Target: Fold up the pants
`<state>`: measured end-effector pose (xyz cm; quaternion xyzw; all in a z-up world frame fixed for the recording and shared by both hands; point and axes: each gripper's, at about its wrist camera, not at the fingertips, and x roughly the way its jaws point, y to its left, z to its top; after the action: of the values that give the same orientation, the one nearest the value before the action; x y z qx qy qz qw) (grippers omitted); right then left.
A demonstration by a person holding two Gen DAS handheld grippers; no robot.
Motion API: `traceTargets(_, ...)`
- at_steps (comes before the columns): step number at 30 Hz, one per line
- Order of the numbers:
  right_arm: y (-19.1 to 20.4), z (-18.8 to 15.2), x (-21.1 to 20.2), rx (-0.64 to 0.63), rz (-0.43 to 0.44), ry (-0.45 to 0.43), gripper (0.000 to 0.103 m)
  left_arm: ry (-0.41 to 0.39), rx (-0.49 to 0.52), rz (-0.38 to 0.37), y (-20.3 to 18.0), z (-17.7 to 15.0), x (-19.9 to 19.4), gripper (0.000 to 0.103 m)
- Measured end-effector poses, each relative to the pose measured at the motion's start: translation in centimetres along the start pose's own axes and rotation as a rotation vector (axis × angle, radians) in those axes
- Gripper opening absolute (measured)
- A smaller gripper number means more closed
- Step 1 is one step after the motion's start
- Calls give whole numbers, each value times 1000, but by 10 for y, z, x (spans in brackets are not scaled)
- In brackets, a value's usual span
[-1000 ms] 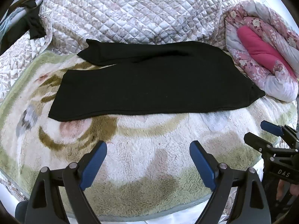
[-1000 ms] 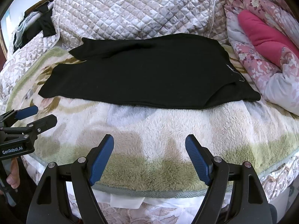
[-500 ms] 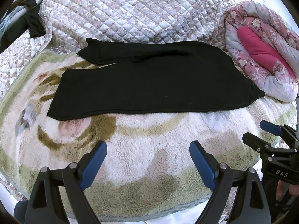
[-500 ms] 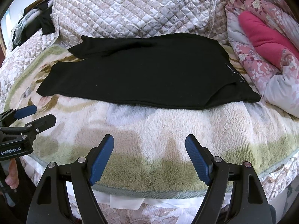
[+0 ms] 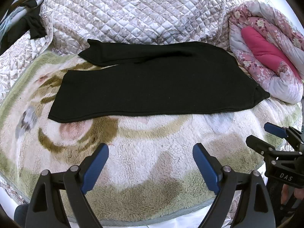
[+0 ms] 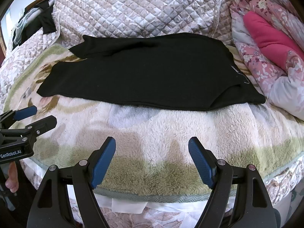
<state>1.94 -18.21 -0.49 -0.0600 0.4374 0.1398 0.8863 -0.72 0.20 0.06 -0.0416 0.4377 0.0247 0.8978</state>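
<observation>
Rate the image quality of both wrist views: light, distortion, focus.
Left wrist view: even daylight, strong fisheye bending at the dark rim, the black pants sharp but nearly detail-free, the blanket crisp. Right wrist view: the same curvature, bright and blown out at the top left, soft shadow under the pants' near edge, stitching visible by the waistband.

A bed fills both views, spread with a fleecy cream blanket (image 5: 144, 163) patterned in olive and pink swirls. Behind it lies a quilted floral coverlet (image 5: 133, 13), grey-mauve on white. A rolled pink floral duvet (image 6: 269, 43) (magenta lining showing) sits at the right. Dark clothing (image 6: 38, 24) is heaped at the far left. Bright daylight.
</observation>
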Motion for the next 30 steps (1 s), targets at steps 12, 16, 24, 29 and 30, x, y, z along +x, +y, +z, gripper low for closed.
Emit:
traceTargets(12, 0, 0, 1, -1, -1, 4, 79, 2, 0, 1, 1, 0, 1, 91)
traceTargets(16, 0, 0, 1, -1, -1, 4, 79, 1, 0, 1, 1, 0, 1, 91)
traceTargets(24, 1, 1, 1, -4, -2, 3, 79, 1, -1, 0, 3, 0, 2, 91)
traceTargets(29, 1, 0, 1, -4, -3, 3, 79, 1, 0, 1, 3, -1, 2, 91)
traceTargets(30, 1, 0, 1, -3, -4, 3, 79, 2, -1, 2, 4, -1, 2, 91)
